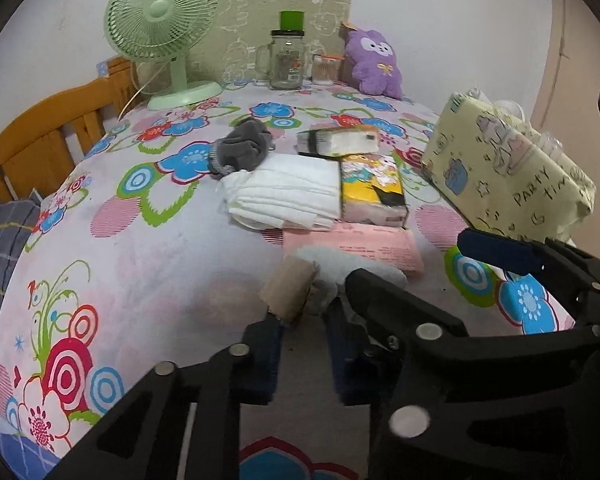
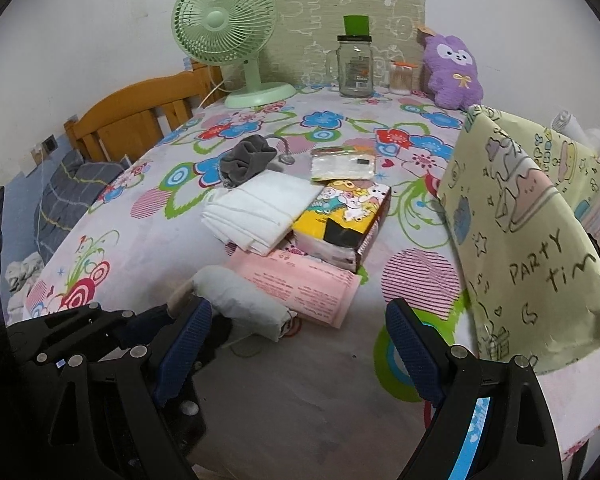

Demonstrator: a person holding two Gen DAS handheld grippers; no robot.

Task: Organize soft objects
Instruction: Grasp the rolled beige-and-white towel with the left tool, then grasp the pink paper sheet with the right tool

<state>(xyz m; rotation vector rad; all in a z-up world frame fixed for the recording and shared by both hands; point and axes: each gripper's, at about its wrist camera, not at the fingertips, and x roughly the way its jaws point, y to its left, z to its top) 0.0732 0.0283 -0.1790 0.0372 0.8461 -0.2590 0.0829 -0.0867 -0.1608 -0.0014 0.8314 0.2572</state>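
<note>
Floral bed sheet [image 1: 148,264] carrying one white folded cloth [image 1: 288,196]; three tissue packs beside it. Left tongs [image 1: 300,320] clamping one grey roll [image 1: 340,276] before the cloth; right tongs [image 2: 300,332] gaping empty.

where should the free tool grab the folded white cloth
Grip the folded white cloth at its near left corner, coming from the left front with the right tool. That layered edge lies bare on the bedsheet; its right side butts against the yellow tissue pack, and the grey sock crowds its far end.
</note>
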